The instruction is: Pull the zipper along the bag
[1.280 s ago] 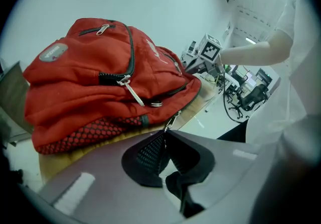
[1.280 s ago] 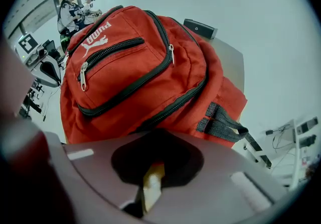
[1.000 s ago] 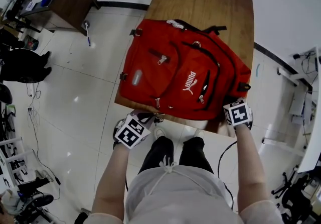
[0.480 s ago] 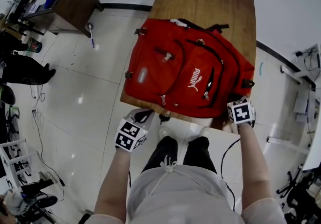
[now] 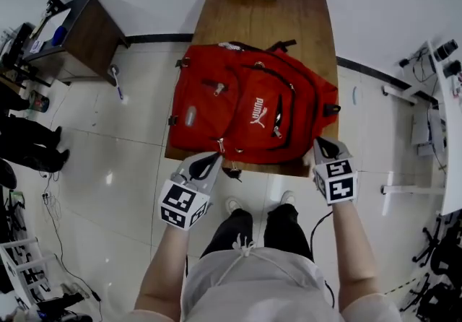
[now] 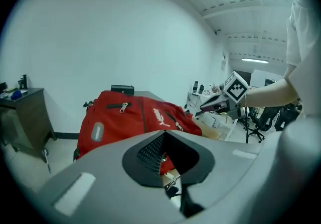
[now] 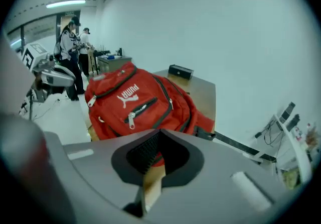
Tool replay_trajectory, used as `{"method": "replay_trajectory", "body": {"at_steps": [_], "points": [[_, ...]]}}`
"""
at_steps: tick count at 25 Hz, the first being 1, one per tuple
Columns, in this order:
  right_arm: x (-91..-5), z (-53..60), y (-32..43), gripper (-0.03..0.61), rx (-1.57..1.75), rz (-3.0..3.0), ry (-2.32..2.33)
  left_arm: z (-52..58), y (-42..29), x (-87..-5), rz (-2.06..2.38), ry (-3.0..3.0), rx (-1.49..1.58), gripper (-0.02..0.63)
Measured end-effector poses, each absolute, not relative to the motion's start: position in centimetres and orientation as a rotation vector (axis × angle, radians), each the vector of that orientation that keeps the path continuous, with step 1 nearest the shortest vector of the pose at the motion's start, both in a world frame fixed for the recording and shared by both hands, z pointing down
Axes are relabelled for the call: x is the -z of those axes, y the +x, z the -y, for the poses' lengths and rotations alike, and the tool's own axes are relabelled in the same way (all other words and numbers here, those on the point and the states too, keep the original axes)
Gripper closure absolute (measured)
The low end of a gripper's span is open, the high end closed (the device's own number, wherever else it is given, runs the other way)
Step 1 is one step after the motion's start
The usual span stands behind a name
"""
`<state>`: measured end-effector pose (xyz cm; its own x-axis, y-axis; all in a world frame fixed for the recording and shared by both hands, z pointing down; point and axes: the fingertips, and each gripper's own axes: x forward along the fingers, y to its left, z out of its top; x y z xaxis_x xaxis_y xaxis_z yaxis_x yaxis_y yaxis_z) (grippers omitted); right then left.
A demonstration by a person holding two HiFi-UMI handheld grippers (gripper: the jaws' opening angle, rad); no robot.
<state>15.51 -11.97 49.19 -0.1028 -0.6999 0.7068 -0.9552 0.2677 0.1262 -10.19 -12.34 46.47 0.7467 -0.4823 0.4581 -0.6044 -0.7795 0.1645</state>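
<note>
Jaws of both the left gripper (image 5: 208, 161) and the right gripper (image 5: 323, 145) are closed and empty, beside the near edge of the red fabric backpack (image 5: 245, 107), which lies flat on the brown wooden table (image 5: 263, 14).

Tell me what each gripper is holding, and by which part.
Nothing. The left gripper and the right gripper both have their jaws together on nothing, close to the red backpack's near edge.
</note>
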Motion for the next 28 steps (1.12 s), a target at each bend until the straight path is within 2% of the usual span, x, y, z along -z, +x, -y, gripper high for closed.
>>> {"method": "replay_trajectory", "body": {"at_steps": [7, 12, 15, 22, 28], "points": [[-40.5, 5.0, 10.3, 0.575, -0.375, 2.148, 1.567, 8.7, -6.6, -39.3, 0.882, 2.799, -0.356, 0.606], [-35.6, -1.1, 8.5, 0.575, -0.124, 2.325, 1.59, 1.4, -5.7, -34.5, 0.852, 2.857, -0.197, 0.606], [-34.4, -4.9, 7.7, 0.575, -0.067, 2.378, 1.59, -3.0, -5.8, -33.8, 0.858, 2.871, -0.174, 0.606], [-34.5, -12.8, 5.6, 0.575, -0.214, 2.4, 1.626, -10.6, -7.3, -34.1, 0.886, 2.864, -0.184, 0.606], [-32.2, -16.3, 1.2, 0.575, -0.08, 2.424, 1.656, -14.1, -10.1, -32.5, 0.839, 2.902, -0.174, 0.606]]}}
